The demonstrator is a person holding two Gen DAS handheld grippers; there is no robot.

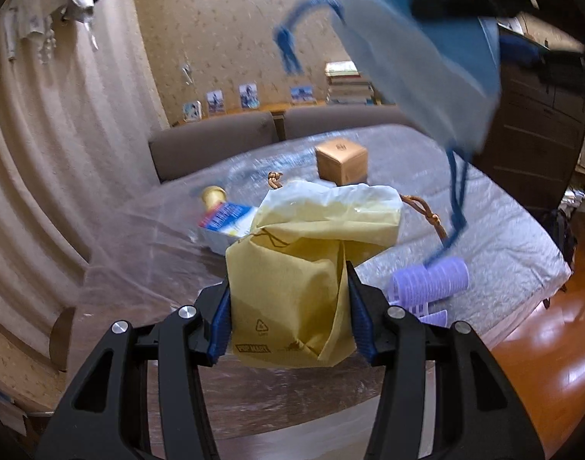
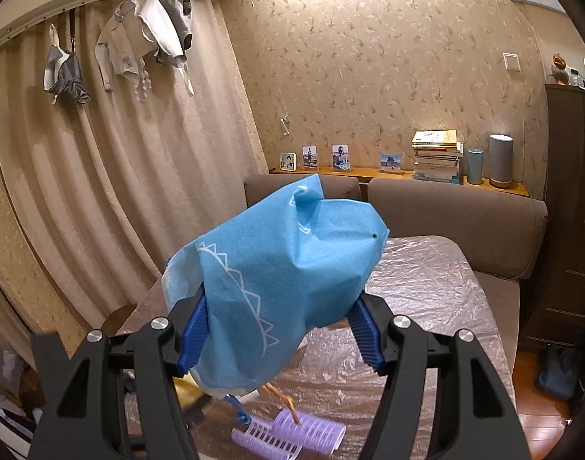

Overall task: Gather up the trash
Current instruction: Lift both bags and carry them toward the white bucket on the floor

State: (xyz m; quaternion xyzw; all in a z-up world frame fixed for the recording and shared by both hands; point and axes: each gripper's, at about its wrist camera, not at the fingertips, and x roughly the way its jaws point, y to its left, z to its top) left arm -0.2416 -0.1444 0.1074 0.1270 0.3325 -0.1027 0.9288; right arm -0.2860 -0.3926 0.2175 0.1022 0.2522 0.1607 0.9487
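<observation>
The left tool [image 1: 288, 306] is closed on a yellow bag [image 1: 292, 291], with its two blue pads pressing the bag from both sides. The yellow bag stands up over the near edge of the table [image 1: 503, 237], which has a shiny plastic cover on it. The right tool [image 2: 279, 331] grips a blue bag [image 2: 277, 264] and holds it up in the air, high above the table. The left pad presses the cloth; the right pad shows at the bag's other edge. Blue strings [image 1: 455, 207] hang down from the blue bag toward the table. On the table, just to the right of the yellow bag, lie purple hair rollers [image 1: 430, 280]. Behind the yellow bag on its left lies a bottle [image 1: 225, 218] with a gold cap and a blue and red label. Farther back from the yellow bag sits a small brown box [image 1: 342, 161]. A thin brown cord [image 1: 426, 211] lies beside the yellow bag too. Behind the table is a brown sofa [image 2: 457, 211].
</observation>
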